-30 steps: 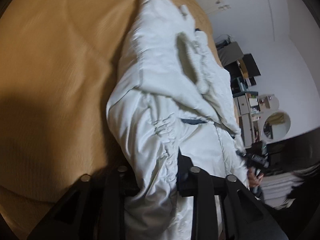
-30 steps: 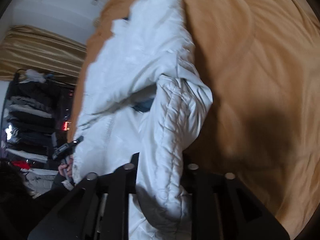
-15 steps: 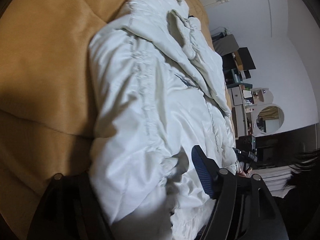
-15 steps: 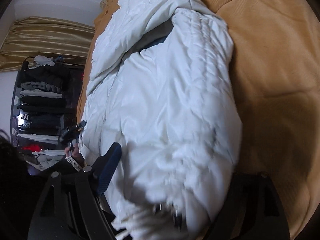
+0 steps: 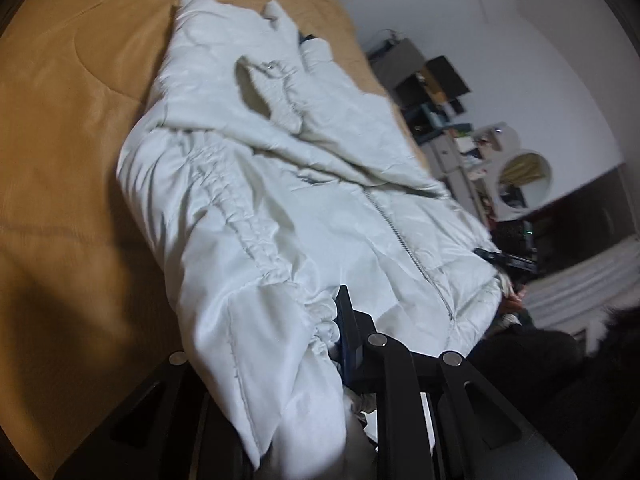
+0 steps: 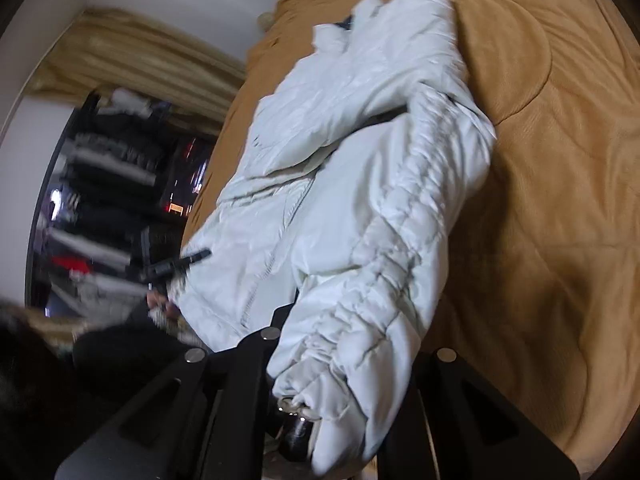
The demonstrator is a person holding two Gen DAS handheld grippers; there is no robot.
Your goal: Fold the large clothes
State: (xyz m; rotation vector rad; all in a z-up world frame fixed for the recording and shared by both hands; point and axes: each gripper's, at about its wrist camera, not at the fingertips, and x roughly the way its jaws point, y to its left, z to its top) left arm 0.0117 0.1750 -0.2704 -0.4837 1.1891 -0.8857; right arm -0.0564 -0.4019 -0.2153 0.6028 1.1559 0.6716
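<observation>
A white puffy jacket (image 5: 280, 208) lies on an orange-brown bedspread (image 5: 60, 140), zipper up, hood at the far end. My left gripper (image 5: 276, 344) is shut on the jacket's gathered left sleeve, which drapes over its fingers. In the right wrist view the jacket (image 6: 360, 184) stretches away from me. My right gripper (image 6: 344, 344) is shut on the jacket's right sleeve cuff, which bulges between its fingers. Each gripper also shows small at the jacket's far side in the other's view: the right gripper (image 5: 496, 258), the left gripper (image 6: 176, 266).
The bedspread (image 6: 552, 184) spreads wide on the outer side of the jacket. Shelves and a round mirror (image 5: 520, 172) stand by the white wall. A dark clothes rack (image 6: 108, 184) and gold curtains (image 6: 136, 56) stand beyond the bed.
Half a second ago both grippers stood open over the sleeves; now both have closed on them. The cameras have pulled back and tilted, showing more of the jacket.
</observation>
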